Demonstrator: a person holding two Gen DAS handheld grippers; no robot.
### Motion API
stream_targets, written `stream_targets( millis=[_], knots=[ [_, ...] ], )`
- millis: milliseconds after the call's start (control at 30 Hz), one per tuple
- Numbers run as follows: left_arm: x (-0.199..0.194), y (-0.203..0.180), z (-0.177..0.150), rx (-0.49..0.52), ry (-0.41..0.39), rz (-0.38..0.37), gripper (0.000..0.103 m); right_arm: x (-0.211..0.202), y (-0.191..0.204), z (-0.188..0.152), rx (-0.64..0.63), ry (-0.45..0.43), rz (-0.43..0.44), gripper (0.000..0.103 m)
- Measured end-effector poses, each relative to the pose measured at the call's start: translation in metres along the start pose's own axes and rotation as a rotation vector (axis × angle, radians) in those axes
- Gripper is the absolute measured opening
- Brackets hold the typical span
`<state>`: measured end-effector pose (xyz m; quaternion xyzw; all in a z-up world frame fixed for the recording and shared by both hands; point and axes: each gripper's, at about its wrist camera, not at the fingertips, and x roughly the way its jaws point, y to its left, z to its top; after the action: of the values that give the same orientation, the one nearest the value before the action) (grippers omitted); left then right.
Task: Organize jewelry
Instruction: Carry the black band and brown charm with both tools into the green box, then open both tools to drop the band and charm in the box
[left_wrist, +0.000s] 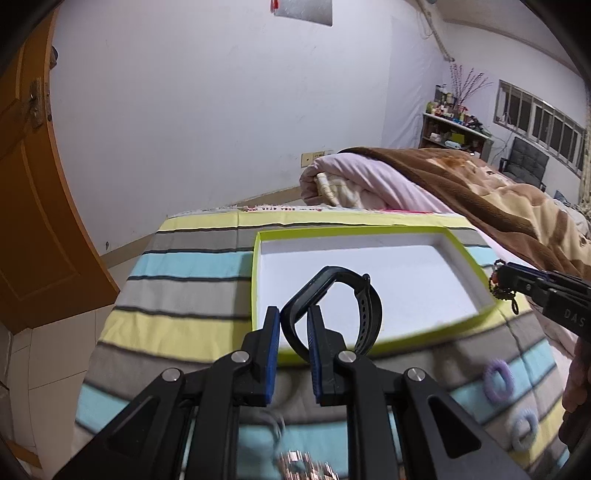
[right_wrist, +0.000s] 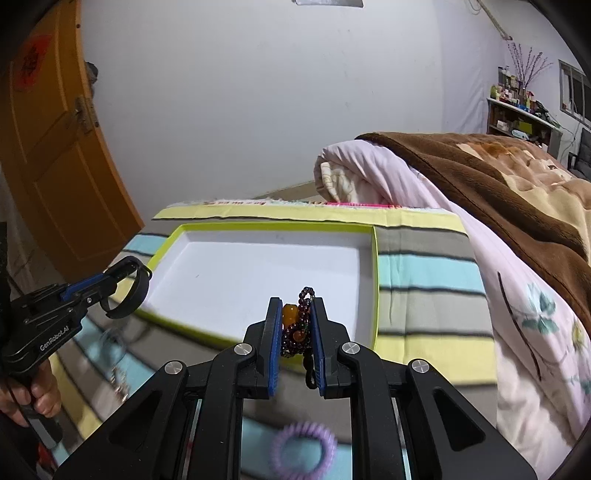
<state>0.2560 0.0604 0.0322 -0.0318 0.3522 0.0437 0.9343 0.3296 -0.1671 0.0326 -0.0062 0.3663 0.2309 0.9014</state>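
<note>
My left gripper (left_wrist: 293, 317) is shut on a black smartwatch (left_wrist: 332, 306) and holds it by the strap above the near edge of a shallow white tray with a lime-green rim (left_wrist: 258, 236). It also shows in the right wrist view (right_wrist: 127, 277) with the watch (right_wrist: 129, 295) at the tray's left corner. My right gripper (right_wrist: 295, 306) is shut on a dark red bead bracelet with amber beads (right_wrist: 297, 328) above the tray's (right_wrist: 375, 277) near right part. In the left wrist view it (left_wrist: 498, 282) holds the beads (left_wrist: 498, 288) at the tray's right rim.
The tray lies on a striped cloth (left_wrist: 184, 280) over a bed. A purple hair tie (right_wrist: 304, 448) (left_wrist: 498, 380) and a light blue one (left_wrist: 524, 430) lie on the cloth near me. A metallic piece (left_wrist: 299, 465) lies below my left gripper. Folded blankets (right_wrist: 480, 184) rise at right.
</note>
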Motion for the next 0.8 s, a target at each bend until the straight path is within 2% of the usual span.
stream_targets(
  millis=[367, 533, 800],
  knots=[
    [0.060, 0.007, 0.001, -0.024, 0.093, 0.026, 0.016, 0.065, -0.021, 0.001, 0.028, 0.106, -0.038, 0.016],
    [0.064, 0.006, 0.001, -0.007, 0.096, 0.036, 0.017, 0.067, -0.023, 0.003, 0.031, 0.110, -0.046, 0.016],
    [0.059, 0.009, 0.001, -0.013, 0.091, 0.018, 0.017, 0.053, -0.020, 0.002, 0.021, 0.079, -0.036, 0.032]
  ],
)
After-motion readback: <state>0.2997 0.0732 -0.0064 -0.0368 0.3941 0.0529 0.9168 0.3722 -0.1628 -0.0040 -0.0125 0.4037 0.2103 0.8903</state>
